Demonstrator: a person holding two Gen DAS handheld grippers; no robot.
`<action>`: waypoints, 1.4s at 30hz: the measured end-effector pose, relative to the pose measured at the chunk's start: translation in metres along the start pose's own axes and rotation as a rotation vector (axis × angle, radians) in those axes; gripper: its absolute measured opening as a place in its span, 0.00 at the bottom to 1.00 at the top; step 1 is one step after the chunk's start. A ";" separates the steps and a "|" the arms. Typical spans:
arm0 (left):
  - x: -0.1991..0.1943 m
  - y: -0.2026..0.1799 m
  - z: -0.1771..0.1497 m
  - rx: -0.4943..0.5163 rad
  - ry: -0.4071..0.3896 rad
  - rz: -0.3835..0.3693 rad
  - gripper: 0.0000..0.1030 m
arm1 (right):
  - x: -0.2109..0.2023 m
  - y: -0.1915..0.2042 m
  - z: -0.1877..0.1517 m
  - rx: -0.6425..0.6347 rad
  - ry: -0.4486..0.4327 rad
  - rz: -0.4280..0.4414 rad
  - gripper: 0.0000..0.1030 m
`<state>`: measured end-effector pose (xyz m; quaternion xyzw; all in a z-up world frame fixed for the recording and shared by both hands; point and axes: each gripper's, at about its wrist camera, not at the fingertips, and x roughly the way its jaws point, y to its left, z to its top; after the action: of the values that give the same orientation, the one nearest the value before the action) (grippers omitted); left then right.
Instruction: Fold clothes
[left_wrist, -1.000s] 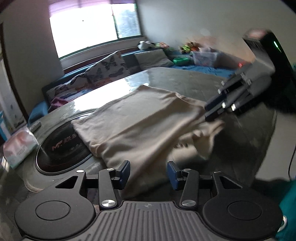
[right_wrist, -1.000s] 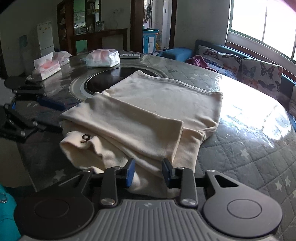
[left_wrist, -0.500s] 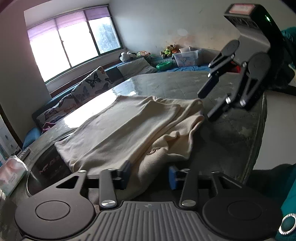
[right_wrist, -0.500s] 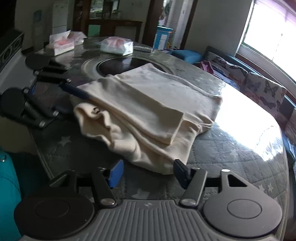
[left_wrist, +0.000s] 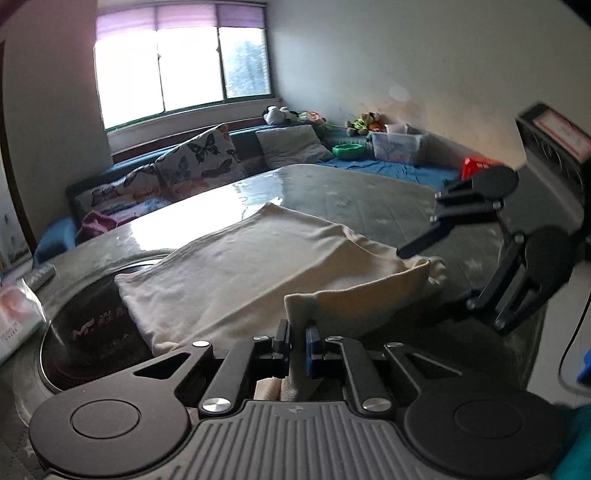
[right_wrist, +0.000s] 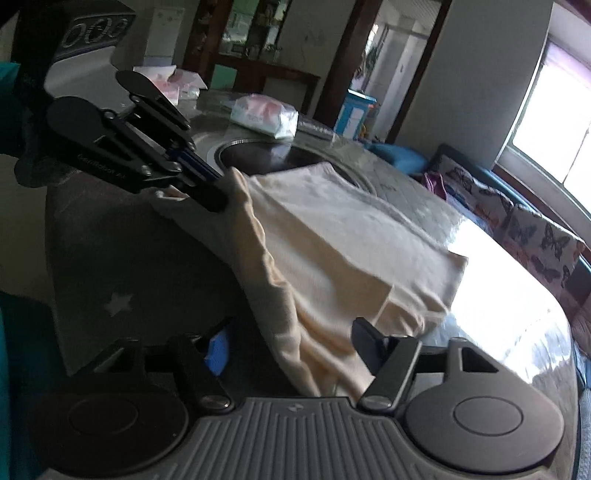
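The cream garment (left_wrist: 258, 258) was laid half folded on the round table (left_wrist: 369, 192). Its near edge was clamped and lifted by the left gripper (left_wrist: 297, 341). The right gripper (right_wrist: 290, 341) was held apart around the hanging edge.

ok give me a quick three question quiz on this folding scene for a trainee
1. True or false: the left gripper is shut on the near edge of the cream shirt.
2. Which best fits the right gripper? A) shut on a tissue pack B) open, with shirt cloth lying between its fingers C) out of view
3. Fill in: the far end of the shirt lies partly over the dark round ___ set into the table.

Key: 1 true; 2 B; 3 cooktop
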<state>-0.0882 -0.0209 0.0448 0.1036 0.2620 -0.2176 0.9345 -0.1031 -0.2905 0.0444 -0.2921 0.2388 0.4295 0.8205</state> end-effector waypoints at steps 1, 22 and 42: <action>0.002 0.004 0.001 -0.014 0.002 -0.003 0.08 | 0.003 -0.002 0.001 -0.001 -0.003 0.004 0.59; -0.013 -0.016 -0.038 0.150 0.057 0.078 0.29 | 0.006 -0.031 0.015 0.176 -0.010 0.090 0.10; -0.096 -0.039 -0.028 0.088 0.020 -0.060 0.06 | -0.085 0.012 0.005 0.245 -0.033 0.126 0.09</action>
<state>-0.1926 -0.0131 0.0698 0.1386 0.2645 -0.2559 0.9194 -0.1563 -0.3302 0.0995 -0.1671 0.2938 0.4527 0.8251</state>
